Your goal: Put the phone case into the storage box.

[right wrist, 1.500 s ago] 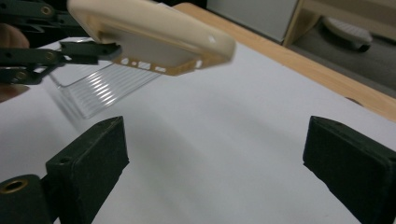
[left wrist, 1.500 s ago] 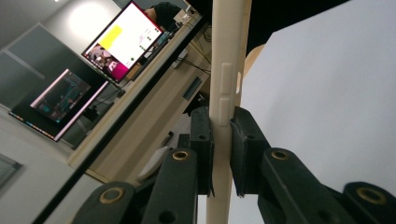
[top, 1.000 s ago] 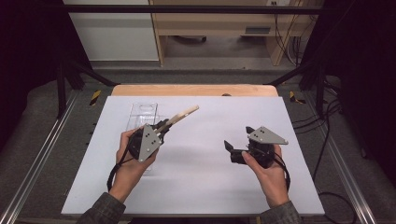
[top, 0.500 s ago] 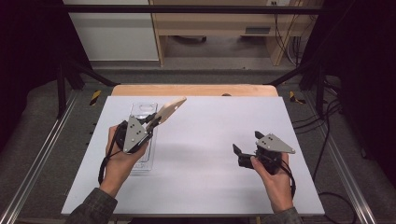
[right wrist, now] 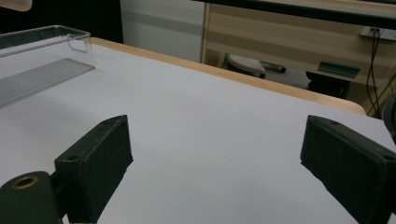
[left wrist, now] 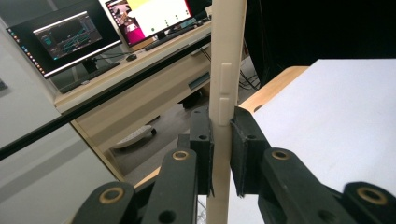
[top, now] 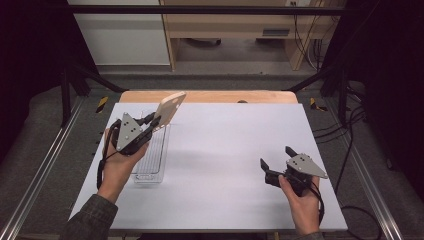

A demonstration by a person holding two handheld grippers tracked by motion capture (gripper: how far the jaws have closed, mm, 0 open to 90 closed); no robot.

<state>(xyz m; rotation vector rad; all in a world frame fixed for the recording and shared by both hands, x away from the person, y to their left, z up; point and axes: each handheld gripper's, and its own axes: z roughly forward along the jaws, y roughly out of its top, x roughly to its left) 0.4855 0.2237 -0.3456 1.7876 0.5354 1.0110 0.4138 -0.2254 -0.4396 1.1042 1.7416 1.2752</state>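
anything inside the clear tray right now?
Where it shows, the clear tray holds nothing on its ribbed floor. The left gripper, shut on the beige phone case, and the hand cover its far and left parts.

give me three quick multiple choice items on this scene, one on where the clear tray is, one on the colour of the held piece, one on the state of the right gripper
1. Where does the clear tray lie?
A. on the left part of the white table top
B. at the right edge
C. on the floor

2. What colour is the flat piece in the left gripper?
A. red
B. beige
C. dark blue

3. How does the right gripper stand?
A. shut on the tray
B. shut on a cable
C. open, holding nothing

Answers:
1 A, the high view shows the tray beside the left hand.
2 B, the piece looks pale beige in the high view and the left gripper view.
3 C, its jaws stand wide apart over bare table.
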